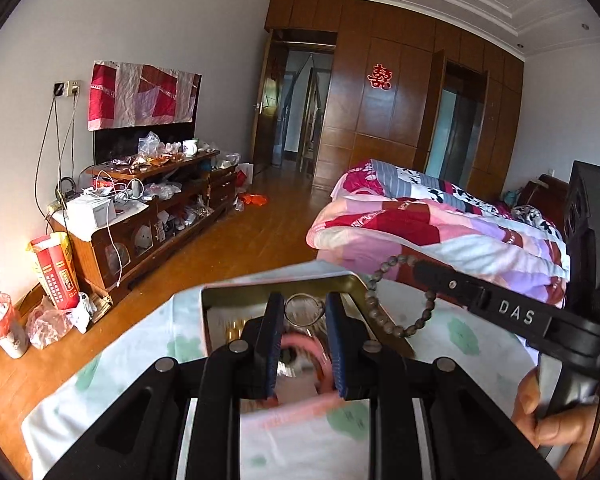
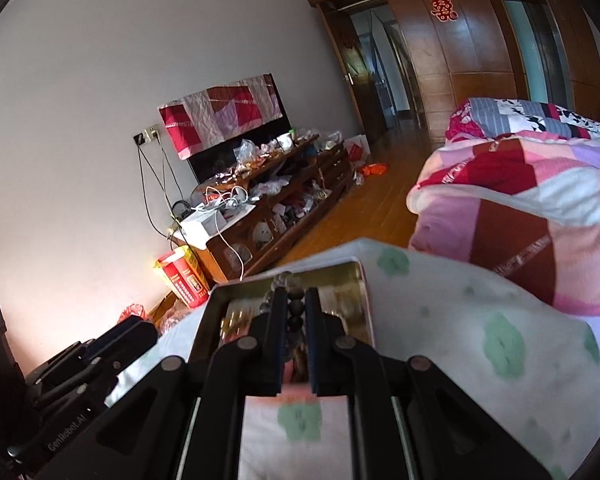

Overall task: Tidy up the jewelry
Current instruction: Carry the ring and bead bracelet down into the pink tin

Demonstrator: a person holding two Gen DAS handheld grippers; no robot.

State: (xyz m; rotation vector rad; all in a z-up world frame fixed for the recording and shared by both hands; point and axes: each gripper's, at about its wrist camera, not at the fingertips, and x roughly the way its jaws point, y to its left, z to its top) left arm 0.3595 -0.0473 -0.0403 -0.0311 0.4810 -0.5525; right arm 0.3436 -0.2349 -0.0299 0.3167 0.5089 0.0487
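now bead bracelet (image 2: 294, 312) pinched in right gripper (image 2: 294, 304), above tin (image 2: 364, 280).

Both wrist views close above tin (image 1: 236, 294), facing TV cabinet (image 2: 276, 216); both show bed (image 1: 440, 220).

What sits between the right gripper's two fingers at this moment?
A string of dark beads, the bead bracelet, is pinched between the fingers of the right gripper, above the open metal tin. The left wrist view shows its loop hanging from that gripper.
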